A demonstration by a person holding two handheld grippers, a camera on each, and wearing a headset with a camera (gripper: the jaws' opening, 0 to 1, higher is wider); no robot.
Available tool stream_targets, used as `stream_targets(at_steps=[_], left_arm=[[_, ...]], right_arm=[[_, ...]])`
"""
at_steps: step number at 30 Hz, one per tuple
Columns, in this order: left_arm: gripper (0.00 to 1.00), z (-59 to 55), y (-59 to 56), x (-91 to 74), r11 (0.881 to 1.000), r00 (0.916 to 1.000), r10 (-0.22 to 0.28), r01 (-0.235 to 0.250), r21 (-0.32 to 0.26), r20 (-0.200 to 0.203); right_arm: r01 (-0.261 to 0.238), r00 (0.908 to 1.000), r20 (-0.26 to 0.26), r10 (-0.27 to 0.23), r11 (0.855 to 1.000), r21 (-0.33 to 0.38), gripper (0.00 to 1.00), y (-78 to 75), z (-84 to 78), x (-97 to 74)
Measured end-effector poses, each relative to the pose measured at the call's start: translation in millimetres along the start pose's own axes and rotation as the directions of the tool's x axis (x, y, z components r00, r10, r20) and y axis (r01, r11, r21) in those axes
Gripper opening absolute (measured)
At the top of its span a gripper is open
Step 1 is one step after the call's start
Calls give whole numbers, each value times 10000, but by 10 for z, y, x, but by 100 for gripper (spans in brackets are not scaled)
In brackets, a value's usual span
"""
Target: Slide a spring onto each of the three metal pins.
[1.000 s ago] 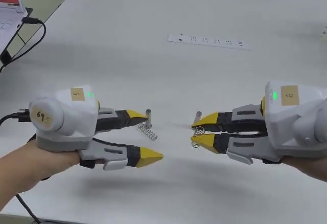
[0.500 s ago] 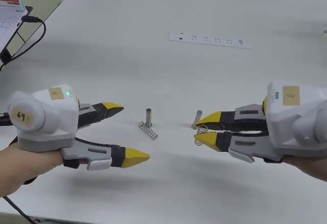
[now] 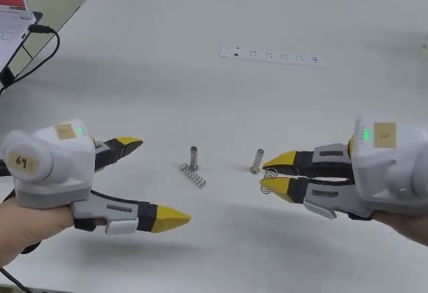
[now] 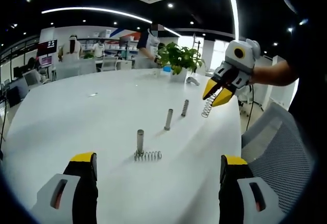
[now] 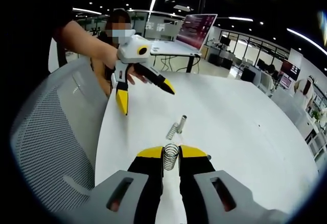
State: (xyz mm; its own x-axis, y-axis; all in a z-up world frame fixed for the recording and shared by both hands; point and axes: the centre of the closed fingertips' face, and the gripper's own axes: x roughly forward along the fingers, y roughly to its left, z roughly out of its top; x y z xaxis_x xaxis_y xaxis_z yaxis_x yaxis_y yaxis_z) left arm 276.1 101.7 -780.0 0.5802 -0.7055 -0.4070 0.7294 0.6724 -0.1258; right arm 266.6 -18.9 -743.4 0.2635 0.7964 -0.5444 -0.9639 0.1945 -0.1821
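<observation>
Two bare metal pins [image 3: 193, 157] [image 3: 257, 161] stand upright on the white table [image 3: 167, 72]. A loose spring [image 3: 192, 174] lies at the foot of the left pin. My right gripper [image 3: 272, 174] is shut on another spring [image 3: 267, 180], just right of the second pin; the right gripper view has that spring [image 5: 170, 156] pinched between the jaws. My left gripper [image 3: 153, 182] is wide open, holding nothing, left of the pins. In the left gripper view a third pin [image 4: 185, 107] further back seems to wear a spring, behind the nearer pins [image 4: 139, 140] [image 4: 168, 119].
A white power strip [image 3: 273, 54] lies across the far middle of the table. A laptop [image 3: 10, 5] and a black cable [image 3: 47, 42] sit at the far left edge. A mesh chair [image 5: 51, 132] stands by the table's near side.
My open left gripper has drawn back to the left, away from the left pin. The right gripper has shifted slightly right and towards me, still holding its spring.
</observation>
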Motion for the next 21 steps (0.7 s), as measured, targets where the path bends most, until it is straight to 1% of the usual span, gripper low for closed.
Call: stream_targets(at_steps=[6,9,12,16,21], left_arm=[[98,-1,25,-10,9999,10000,89,-88,-103,21],[98,22,20,-12,9998,9999,75,-72,-195,120],[98,25,17,-15,9998,9999,72,-70,-177,118],[98,-3,24,-22,9999,9999,108,-108,-131,-4],[98,-8,27,-30,9997,9999,143,-142,-174,17]], right_arm=[[88,10000,-45,-88,9999,56,8,-25,-44,8],[139,9998,-107,-137,9998,153,8,-54,-88,26],[142,9998,-105,-139,9995,293,8,-66,-108,47],[119,9997,-211,-114,9996,255,8,-69,-156,97],[234,9994,-264,-226,9993,293,8,-138,-169,124]])
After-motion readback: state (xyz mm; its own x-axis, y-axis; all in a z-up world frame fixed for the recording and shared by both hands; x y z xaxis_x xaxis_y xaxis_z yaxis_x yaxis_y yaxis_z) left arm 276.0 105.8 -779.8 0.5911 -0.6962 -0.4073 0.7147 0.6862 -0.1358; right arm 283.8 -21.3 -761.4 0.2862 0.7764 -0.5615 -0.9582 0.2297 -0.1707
